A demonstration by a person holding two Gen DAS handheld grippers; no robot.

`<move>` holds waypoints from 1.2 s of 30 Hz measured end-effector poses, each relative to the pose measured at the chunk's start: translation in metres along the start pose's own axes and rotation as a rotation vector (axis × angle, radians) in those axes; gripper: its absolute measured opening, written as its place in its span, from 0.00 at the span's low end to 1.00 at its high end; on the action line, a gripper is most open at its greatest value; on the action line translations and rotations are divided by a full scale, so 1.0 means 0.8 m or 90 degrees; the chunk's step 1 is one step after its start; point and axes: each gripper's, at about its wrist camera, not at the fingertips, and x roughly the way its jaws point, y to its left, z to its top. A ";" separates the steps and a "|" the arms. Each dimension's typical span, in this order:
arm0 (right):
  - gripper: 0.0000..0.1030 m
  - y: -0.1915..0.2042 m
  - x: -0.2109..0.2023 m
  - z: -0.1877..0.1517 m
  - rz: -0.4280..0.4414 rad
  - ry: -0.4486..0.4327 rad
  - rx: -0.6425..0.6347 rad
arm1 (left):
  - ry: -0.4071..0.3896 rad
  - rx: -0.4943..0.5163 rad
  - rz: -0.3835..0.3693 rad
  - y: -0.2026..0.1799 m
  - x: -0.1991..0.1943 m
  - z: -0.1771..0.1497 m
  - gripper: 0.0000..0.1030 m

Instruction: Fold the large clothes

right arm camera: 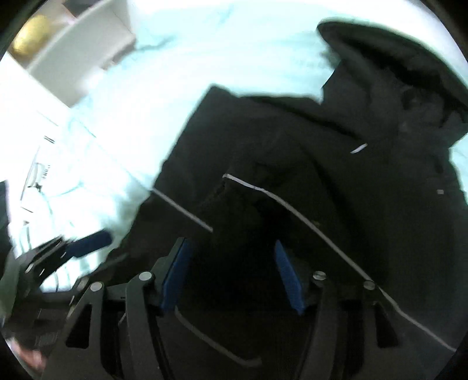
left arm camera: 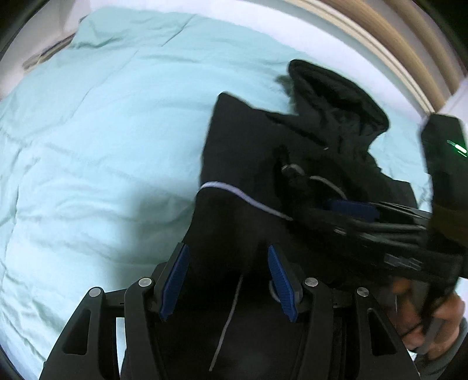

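Note:
A large black hooded jacket [left arm camera: 248,146] lies spread on the bed, its hood [left arm camera: 336,93] toward the far side and thin pale piping running across it. My left gripper [left arm camera: 227,251] hangs over the jacket's near part with its jaws apart and dark fabric below them; the pads press on nothing. In the right wrist view the same jacket [right arm camera: 292,131] fills the frame. My right gripper [right arm camera: 231,245] stands open just above it, with nothing pinched. The right gripper's blue pad [left arm camera: 354,209] shows over the jacket in the left wrist view.
A pale teal quilt [left arm camera: 102,131] covers the bed, with a white sheet [left arm camera: 292,23] and a wooden bed frame [left arm camera: 395,43] beyond. A person's hand [left arm camera: 438,321] holds the right tool. White furniture [right arm camera: 79,52] and a yellow object [right arm camera: 32,35] stand past the bed's far left.

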 end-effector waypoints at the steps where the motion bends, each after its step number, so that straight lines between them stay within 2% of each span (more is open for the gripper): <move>1: 0.61 -0.004 -0.015 -0.007 0.001 -0.015 -0.002 | -0.004 0.007 -0.004 -0.004 0.000 0.004 0.56; 4: 0.61 -0.038 -0.061 -0.031 -0.020 -0.045 0.036 | -0.013 0.030 -0.046 -0.018 -0.002 0.014 0.56; 8: 0.61 -0.116 -0.108 -0.068 -0.122 -0.077 0.113 | -0.008 0.042 -0.136 -0.039 0.008 0.030 0.56; 11: 0.61 -0.173 -0.128 -0.094 -0.188 -0.073 0.166 | 0.012 0.032 -0.207 -0.051 0.031 0.048 0.56; 15: 0.61 -0.234 -0.144 -0.118 -0.225 -0.062 0.225 | 0.040 -0.010 -0.244 -0.051 0.070 0.066 0.56; 17: 0.61 -0.247 -0.140 -0.123 -0.223 -0.058 0.237 | 0.059 -0.026 -0.236 -0.051 0.091 0.070 0.53; 18: 0.61 -0.247 -0.135 -0.124 -0.222 -0.057 0.237 | 0.062 -0.025 -0.233 -0.053 0.097 0.072 0.46; 19: 0.61 -0.247 -0.130 -0.122 -0.226 -0.054 0.231 | 0.070 -0.022 -0.232 -0.056 0.103 0.072 0.21; 20: 0.61 -0.244 -0.126 -0.121 -0.234 -0.051 0.224 | 0.072 -0.019 -0.228 -0.057 0.105 0.072 0.19; 23: 0.61 -0.236 -0.125 -0.113 -0.241 -0.056 0.204 | 0.020 -0.006 -0.238 -0.062 0.080 0.073 0.15; 26: 0.61 -0.229 -0.147 -0.112 -0.225 -0.084 0.209 | -0.063 -0.010 -0.254 -0.053 0.018 0.082 0.14; 28: 0.62 -0.227 -0.155 -0.109 -0.222 -0.097 0.211 | -0.089 -0.026 -0.259 -0.034 -0.003 0.091 0.14; 30: 0.62 -0.233 -0.143 -0.106 -0.220 -0.084 0.217 | -0.065 -0.030 -0.245 -0.014 0.002 0.096 0.14; 34: 0.62 -0.250 -0.099 -0.106 -0.226 -0.036 0.246 | 0.052 -0.034 -0.164 0.006 0.070 0.080 0.15; 36: 0.62 -0.257 -0.081 -0.107 -0.242 -0.016 0.256 | 0.074 -0.051 -0.159 0.013 0.092 0.067 0.17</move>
